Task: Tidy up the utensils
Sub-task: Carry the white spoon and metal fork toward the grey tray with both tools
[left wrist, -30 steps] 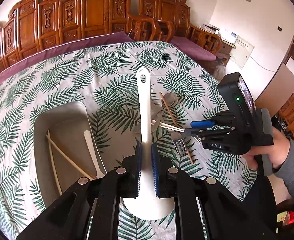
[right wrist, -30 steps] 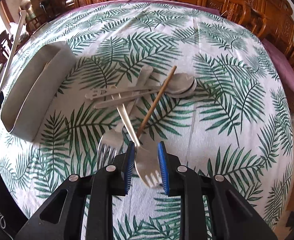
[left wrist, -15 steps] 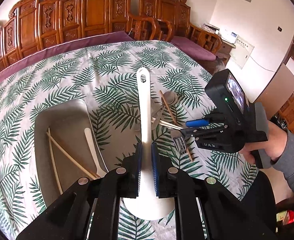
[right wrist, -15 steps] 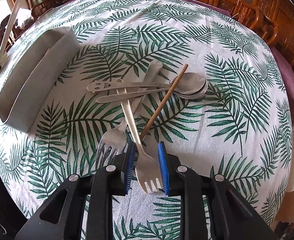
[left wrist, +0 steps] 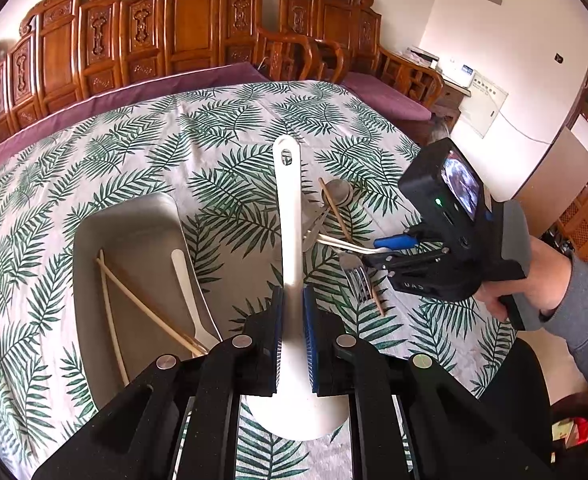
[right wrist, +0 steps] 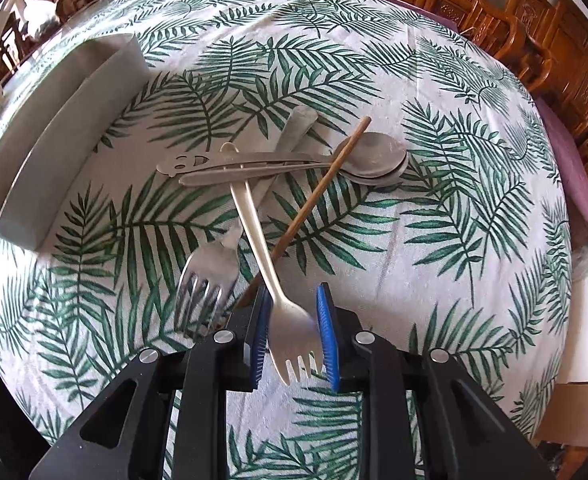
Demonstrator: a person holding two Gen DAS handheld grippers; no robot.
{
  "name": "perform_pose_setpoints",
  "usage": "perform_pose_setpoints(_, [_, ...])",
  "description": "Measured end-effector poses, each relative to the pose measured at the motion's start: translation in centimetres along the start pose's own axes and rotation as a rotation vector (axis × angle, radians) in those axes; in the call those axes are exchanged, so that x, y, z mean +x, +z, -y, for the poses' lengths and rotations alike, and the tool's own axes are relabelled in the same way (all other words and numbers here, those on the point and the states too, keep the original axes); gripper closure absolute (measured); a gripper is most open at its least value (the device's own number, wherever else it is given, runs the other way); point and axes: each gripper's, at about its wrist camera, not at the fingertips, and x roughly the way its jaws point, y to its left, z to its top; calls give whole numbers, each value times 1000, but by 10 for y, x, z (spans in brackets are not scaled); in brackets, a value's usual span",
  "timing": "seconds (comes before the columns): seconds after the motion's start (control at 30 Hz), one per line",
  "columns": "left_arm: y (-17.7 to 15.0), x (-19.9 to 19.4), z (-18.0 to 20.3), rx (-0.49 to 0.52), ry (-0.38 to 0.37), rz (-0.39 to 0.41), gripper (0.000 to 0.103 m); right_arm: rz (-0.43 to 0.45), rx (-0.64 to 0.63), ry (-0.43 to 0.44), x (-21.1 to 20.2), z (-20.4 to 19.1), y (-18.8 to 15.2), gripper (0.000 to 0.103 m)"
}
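Chopsticks (left wrist: 142, 304) and a white spoon (left wrist: 190, 292) lie in the grey tray (left wrist: 134, 216); left gripper (left wrist: 290, 328) clamps a white ladle (left wrist: 290, 216), right gripper (right wrist: 294, 336) pinches a fork (right wrist: 278, 280) above the tablecloth (right wrist: 434, 200).

Home dining room: carved wooden chairs (left wrist: 198, 40) ring a leaf-print tablecloth (left wrist: 214, 128).

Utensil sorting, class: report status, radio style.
Left gripper shut on white spatula. Right gripper shut on a fork, handle tangled with spoons, chopstick. Grey tray holds chopsticks and a white utensil.
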Motion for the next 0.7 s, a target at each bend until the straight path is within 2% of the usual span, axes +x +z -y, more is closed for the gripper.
perform_pose_setpoints(0.2, [-1,-4,0,-1,3,3,94,7,10,26,-3,2,-5,80])
perform_pose_setpoints(0.33, [-3,-7,1,-1,7,6,94,26,42,82,-18,3,-18,81])
perform_pose_setpoints(0.5, [-4,-12,0,-10,6,13,94,47,58,109,-40,0,-37,82])
perform_pose_setpoints(0.57, [-5,-15,1,-12,6,17,94,59,75,139,-49,0,-42,97])
perform_pose_setpoints(0.63, [-6,-17,1,-12,7,22,94,70,86,150,-56,-3,-45,99])
perform_pose_setpoints(0.7, [-8,-19,1,-15,7,25,94,61,51,115,-56,-13,-46,99])
